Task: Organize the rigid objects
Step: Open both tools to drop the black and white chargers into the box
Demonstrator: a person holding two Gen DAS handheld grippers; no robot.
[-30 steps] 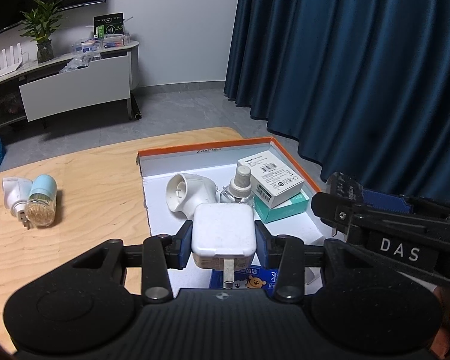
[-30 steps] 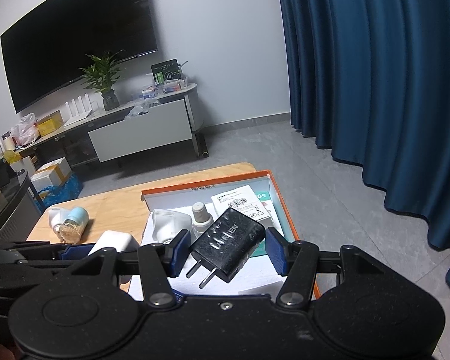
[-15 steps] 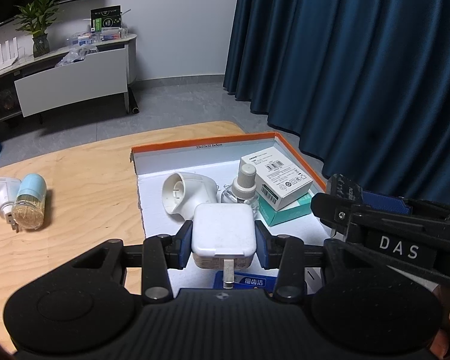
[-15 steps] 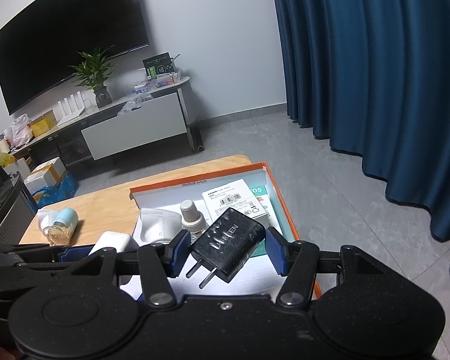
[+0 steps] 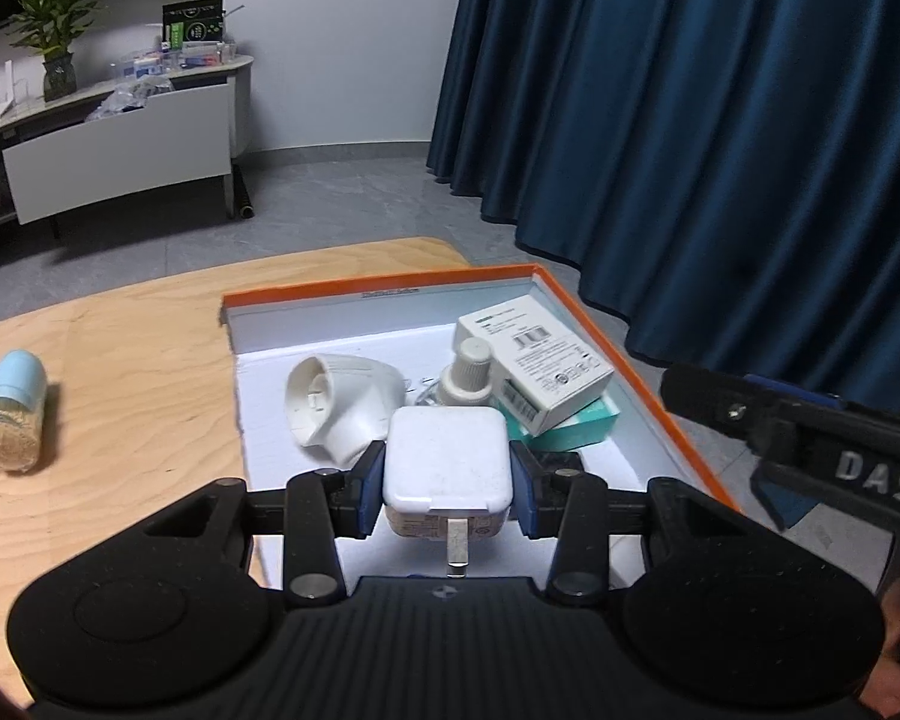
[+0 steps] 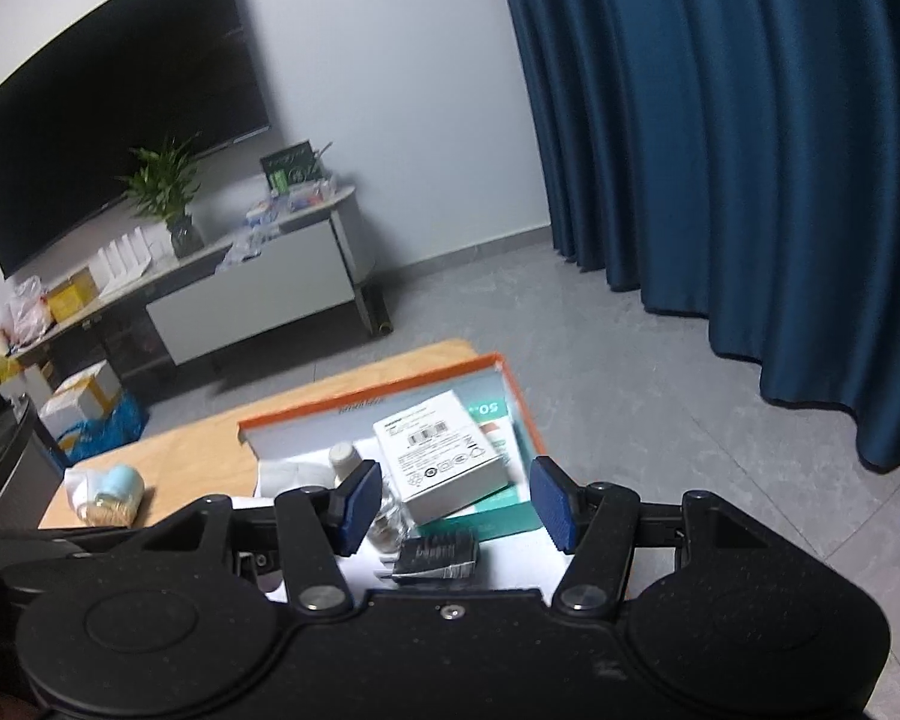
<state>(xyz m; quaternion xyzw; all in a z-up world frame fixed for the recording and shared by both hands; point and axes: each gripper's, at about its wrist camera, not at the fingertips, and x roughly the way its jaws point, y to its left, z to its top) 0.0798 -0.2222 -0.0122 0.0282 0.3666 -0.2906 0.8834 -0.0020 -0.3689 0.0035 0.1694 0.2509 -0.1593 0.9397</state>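
Note:
My left gripper is shut on a white square charger, held over the near part of the orange-rimmed box. My right gripper has its jaws opening, and nothing sits between the blue pads. Below them a black charger lies on the box floor. The box also holds a white carton on a teal carton, a small white-capped bottle and a white round plug-in device.
A blue-capped jar of toothpicks lies on the wooden table left of the box. The table's far edge runs just behind the box. Blue curtains hang to the right. A TV cabinet stands far back.
The right jaws have spread apart and the black charger they held has dropped into the box. The left gripper with the white charger has moved slightly forward over the box.

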